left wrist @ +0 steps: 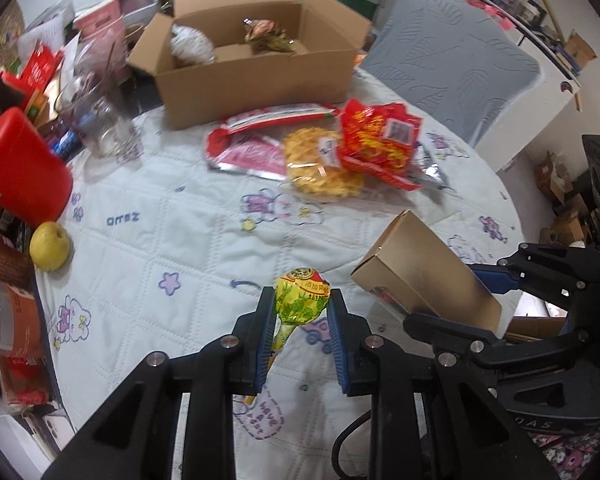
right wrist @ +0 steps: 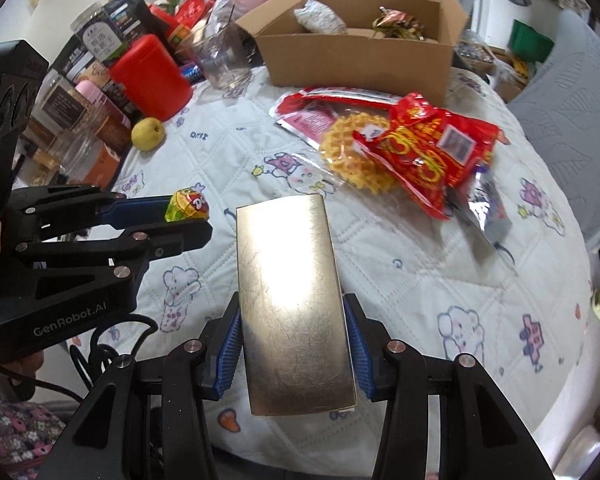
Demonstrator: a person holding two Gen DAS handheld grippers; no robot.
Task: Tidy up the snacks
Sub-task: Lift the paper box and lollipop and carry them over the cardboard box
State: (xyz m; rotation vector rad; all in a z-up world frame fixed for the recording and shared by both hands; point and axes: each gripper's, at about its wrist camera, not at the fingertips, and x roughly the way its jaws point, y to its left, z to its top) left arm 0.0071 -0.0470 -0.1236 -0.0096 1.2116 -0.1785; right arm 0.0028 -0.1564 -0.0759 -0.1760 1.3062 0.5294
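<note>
Both tongs are loaded and held above the counter point(left wrist: 188, 248), which is covered by a quilted cloth. The left tongs point(left wrist: 302, 312) are closed tight on a lollipop point(left wrist: 302, 294) in a yellow-green wrapper, its head pinched between the blue pads and its stick hanging down between the fingers. The right tongs point(right wrist: 292, 344) stand partly open, their pads pressed on the two long sides of a gold box point(right wrist: 292, 300), which juts forward beyond the fingertips, clear of the cloth.

The open cardboard box point(left wrist: 256, 76) at the far side of the counter already has a white packet point(left wrist: 192, 46) and a cluster of gold-wrapped sweets point(left wrist: 268, 36) inside, so the sorting looks partly done. Still lying out in front of it are a red-and-pink pouch point(left wrist: 252, 148), a bag of yellow waffle biscuits point(left wrist: 320, 168) and a red snack bag point(left wrist: 376, 144), piled and overlapping. By my reading, the two held items go into the cardboard box next, then those three packets.
</note>
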